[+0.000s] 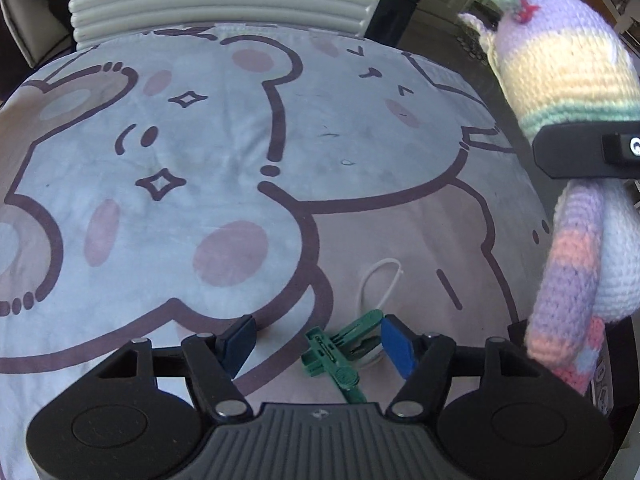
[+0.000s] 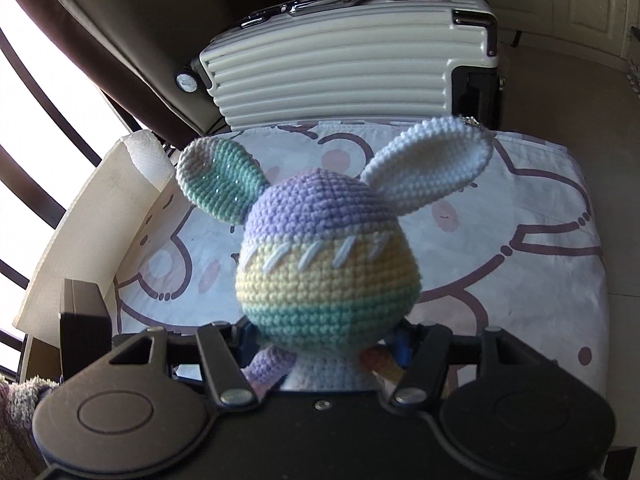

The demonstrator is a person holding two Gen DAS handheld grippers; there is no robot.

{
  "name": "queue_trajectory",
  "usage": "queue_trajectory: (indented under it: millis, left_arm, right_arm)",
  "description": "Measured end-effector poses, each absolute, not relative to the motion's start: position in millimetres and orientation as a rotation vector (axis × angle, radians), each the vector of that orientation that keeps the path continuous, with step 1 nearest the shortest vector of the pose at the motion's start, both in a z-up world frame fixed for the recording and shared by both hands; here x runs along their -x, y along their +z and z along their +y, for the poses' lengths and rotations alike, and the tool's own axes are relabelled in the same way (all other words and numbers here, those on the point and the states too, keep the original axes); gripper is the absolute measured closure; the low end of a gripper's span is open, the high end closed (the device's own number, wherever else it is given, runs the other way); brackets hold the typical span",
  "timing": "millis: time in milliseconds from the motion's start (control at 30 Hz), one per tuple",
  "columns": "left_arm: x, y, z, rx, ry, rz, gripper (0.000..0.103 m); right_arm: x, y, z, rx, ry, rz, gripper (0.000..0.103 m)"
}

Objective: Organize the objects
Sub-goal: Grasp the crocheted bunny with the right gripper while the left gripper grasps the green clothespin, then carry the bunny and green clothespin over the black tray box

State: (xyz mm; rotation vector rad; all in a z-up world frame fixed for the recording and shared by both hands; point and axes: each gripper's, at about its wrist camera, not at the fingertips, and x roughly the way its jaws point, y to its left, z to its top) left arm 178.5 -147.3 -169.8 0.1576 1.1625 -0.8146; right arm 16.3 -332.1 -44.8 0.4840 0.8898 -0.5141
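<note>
Green clip (image 1: 340,354) aslant between left gripper (image 1: 318,346) pads

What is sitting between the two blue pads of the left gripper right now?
A green clip lies between them on the printed cloth, with a white loop just beyond. The left gripper shows this in the left wrist view.

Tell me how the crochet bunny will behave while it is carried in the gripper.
The bunny is yarn, so probably light and squashy; the right gripper looks pressed into its neck. Its ears and dangling arm will likely flop. The rough knit should resist slipping.
</note>
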Motion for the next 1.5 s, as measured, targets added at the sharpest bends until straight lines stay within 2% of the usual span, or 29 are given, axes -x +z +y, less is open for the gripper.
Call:
queue_trajectory:
  millis: [133,200,267,900,1500]
  left_arm:
    - [-175.5,-173.5,-155.4,-0.185,-0.821,1.171,0.036]
    - [-174.2,-173.2,-158.2,-0.217,-0.825,1.173,0.05]
    - [-173.0,-172.2,-158.8,-0.228,-0.828,1.178,0.058]
    - [-177.1,-120.7,-104.3,-0.126,-0.696,1.105,0.059]
    - [-107.1,-41.5,-63.2,-0.109,-0.695,0.984,0.059]
  right_arm:
    - [-9.7,-45.2,-336.6,-0.506,-0.529,0.888,0.04]
    - [-7.8,-45.8,-336.2,-0.509,-0.529,0.89,0.04]
    - [-7.1,-47.3,-335.1,-0.51,-0.532,0.894,0.04]
    - [0.2,-45.5,-305.2,-0.539,-0.573,0.891,0.04]
    - [41.6,-6.2,-232.2,-0.51,-0.652,0.878,0.04]
